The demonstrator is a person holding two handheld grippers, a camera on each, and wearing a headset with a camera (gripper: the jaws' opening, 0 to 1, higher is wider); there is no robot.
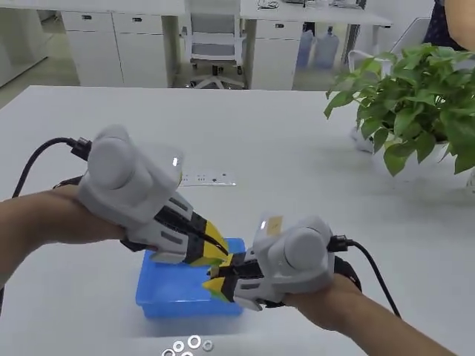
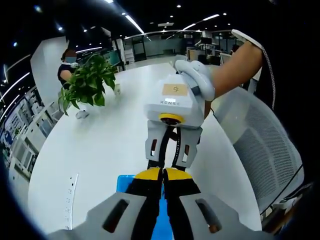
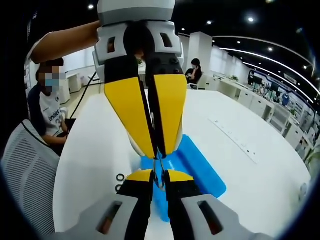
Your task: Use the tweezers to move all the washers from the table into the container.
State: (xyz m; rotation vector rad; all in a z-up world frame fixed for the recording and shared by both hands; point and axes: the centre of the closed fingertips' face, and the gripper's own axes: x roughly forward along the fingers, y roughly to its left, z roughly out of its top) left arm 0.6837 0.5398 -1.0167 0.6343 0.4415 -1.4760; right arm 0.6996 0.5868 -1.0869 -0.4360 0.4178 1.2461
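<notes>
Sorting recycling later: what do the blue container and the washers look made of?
Blue container: probably plastic, by its uniform saturated colour and rounded edges. Washers: likely metal, pale silvery rings, though too small to be sure.

Count of items in view.

- Tongs: two sets, the left tongs [image 1: 223,248] and the right tongs [image 1: 211,282].
- Tweezers [image 3: 160,172]: one pair, thin and metallic.
- Container [image 1: 167,285]: one, blue.
- Washers [image 1: 194,342]: at least three on the surface [image 1: 297,148] in the head view. The frame edge cuts the cluster, so a full count is not possible. Two show in the right gripper view.
- Potted plant [image 1: 408,104]: one.
- White strip [image 1: 208,179] lying flat: one.
- Office chair [image 1: 214,37]: one.
- Mesh-backed chair [image 3: 25,170]: one.
- Bottles [image 1: 315,48]: two, standing side by side.
- Other people: two, a seated person [image 3: 50,117] and a distant person [image 3: 194,67].
</notes>
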